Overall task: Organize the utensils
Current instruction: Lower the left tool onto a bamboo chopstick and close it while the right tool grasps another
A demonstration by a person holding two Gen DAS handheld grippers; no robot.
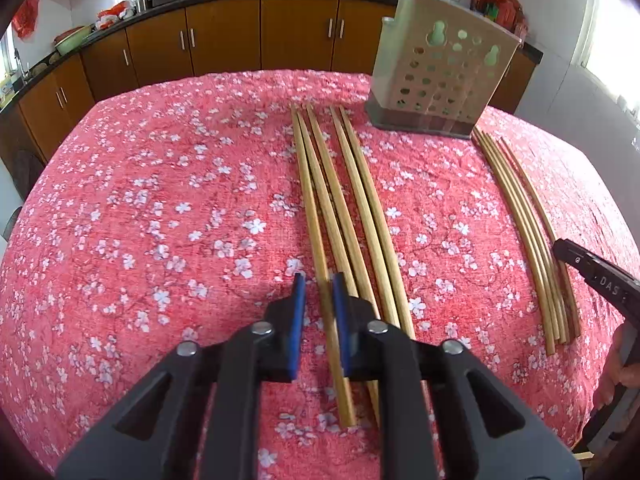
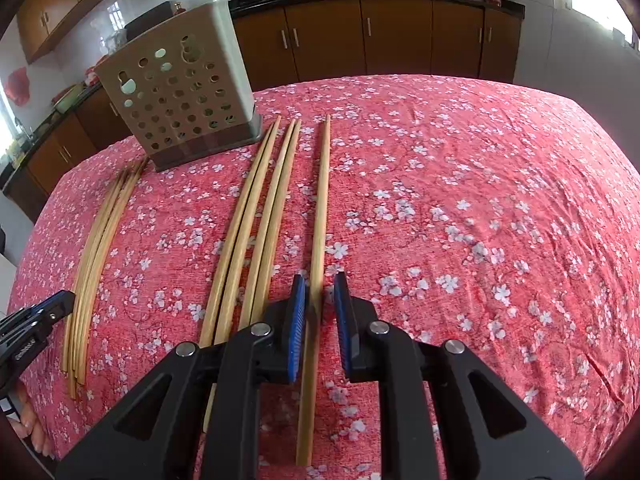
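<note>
Fingers [image 1: 319, 280] apparently pinch one chopstick [image 1: 316, 220] beside four.

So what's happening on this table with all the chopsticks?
A person holds a two-finger gripper in each hand and is sorting chopsticks on a floral tablecloth. The left gripper has a chopstick from the left bunch between its pads; the right gripper has the lone chopstick beside the other bunch. Both chopsticks lie on the cloth. The perforated holder stands at the far edge; no chopsticks show in it.

bright window daylight, fisheye-warped vignetted edges
</note>
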